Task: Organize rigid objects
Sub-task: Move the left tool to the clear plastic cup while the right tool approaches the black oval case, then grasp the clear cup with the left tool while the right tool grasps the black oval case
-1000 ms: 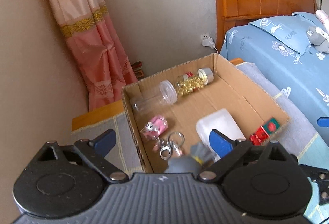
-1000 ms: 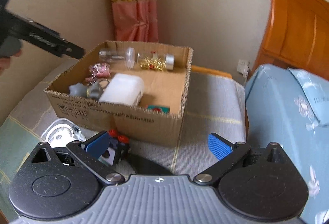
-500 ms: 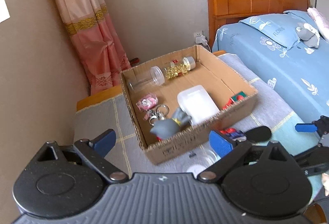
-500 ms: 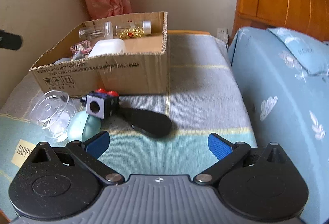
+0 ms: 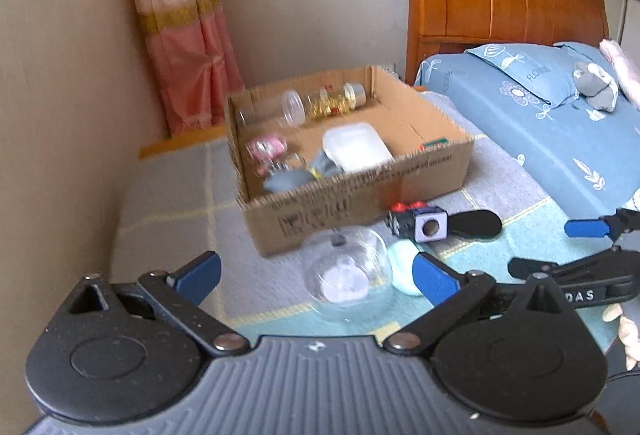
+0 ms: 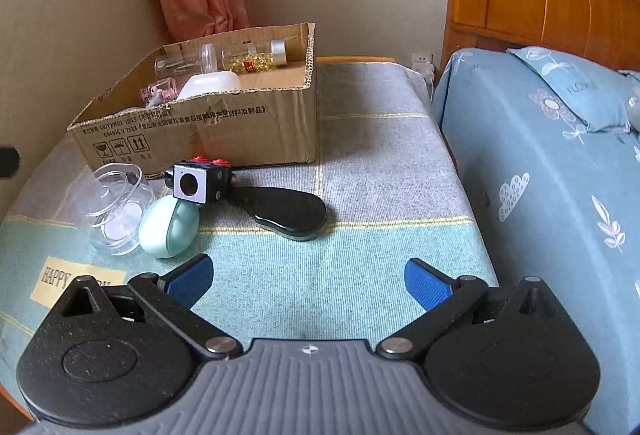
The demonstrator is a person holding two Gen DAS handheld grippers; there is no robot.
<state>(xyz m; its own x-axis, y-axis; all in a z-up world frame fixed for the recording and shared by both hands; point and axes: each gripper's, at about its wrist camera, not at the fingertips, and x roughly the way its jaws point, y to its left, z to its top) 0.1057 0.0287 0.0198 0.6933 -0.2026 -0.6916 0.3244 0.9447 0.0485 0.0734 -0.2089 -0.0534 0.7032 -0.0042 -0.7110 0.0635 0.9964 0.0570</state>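
The left gripper has pulled back from the cardboard box, jaws spread and empty, leaving what looks like a grey figure inside, while the right gripper, also spread and empty, faces the cube, egg and clear dish still outside.

A brown corrugated cardboard box carries black printed text and symbols on its side. Before it lie a mint-green egg-shaped case, a clear plastic round container, a black-and-lilac cube with red buttons and a glossy black paddle-shaped object. The cloth covering the counter is grey and pale teal, crossed by thin yellow lines. The light blue bedsheet shows white leaves and flowers. The salmon-pink curtain bears a gold band.
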